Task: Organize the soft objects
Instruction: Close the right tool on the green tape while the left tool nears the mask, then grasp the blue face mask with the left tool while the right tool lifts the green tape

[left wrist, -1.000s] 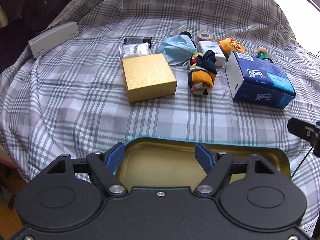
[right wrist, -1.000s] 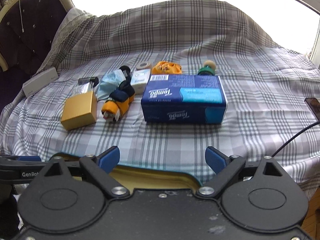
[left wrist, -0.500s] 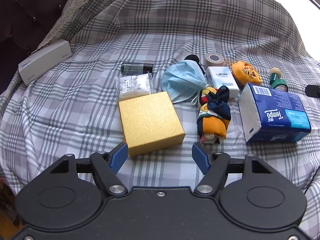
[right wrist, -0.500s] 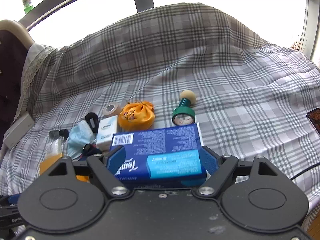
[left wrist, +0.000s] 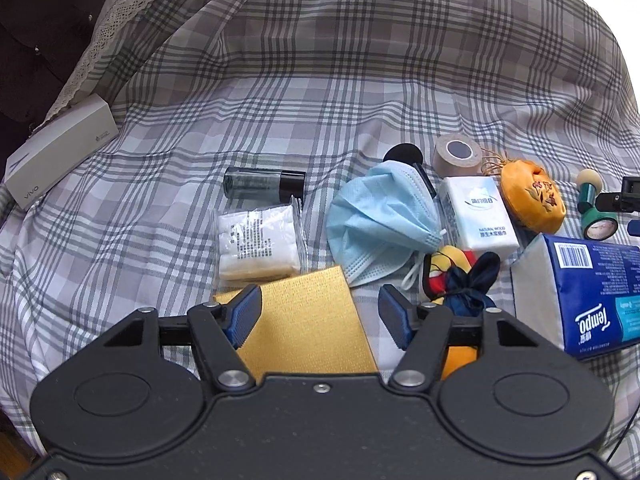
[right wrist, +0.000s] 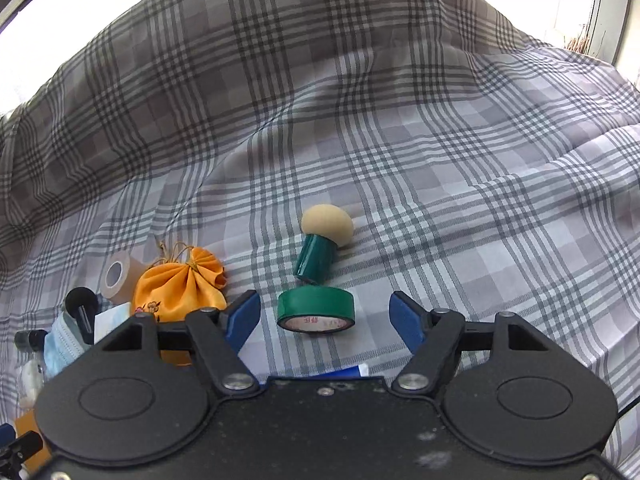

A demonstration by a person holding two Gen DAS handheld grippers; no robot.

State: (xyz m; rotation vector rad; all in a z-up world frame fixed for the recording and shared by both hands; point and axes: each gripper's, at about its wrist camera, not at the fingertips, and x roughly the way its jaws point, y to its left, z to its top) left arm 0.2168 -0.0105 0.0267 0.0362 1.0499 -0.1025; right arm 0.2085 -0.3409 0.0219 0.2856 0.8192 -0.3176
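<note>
My left gripper (left wrist: 320,314) is open and empty above a gold box (left wrist: 308,320). Beyond it lie a blue face mask (left wrist: 380,224), a packet of white cotton pads (left wrist: 258,242), a white tissue pack (left wrist: 478,212), an orange pouch (left wrist: 532,196) and a dark knotted cloth bundle (left wrist: 468,284). A blue Tempo tissue pack (left wrist: 580,292) lies to the right. My right gripper (right wrist: 324,316) is open and empty, its fingers either side of a green tape roll (right wrist: 316,310). A green-handled sponge puff (right wrist: 320,244) lies just beyond. The orange pouch (right wrist: 178,284) is to its left.
Everything lies on a grey plaid cloth (left wrist: 320,80). A dark bottle (left wrist: 264,186), a beige tape roll (left wrist: 458,154) and a black puff (left wrist: 404,154) lie at the back. A white vivo box (left wrist: 60,152) sits far left. The right gripper's tip shows in the left wrist view (left wrist: 624,200).
Both grippers have moved forward over the cloth. The gold tin at the near edge has left the view. The right gripper passed over the Tempo pack and now straddles the green tape roll.
</note>
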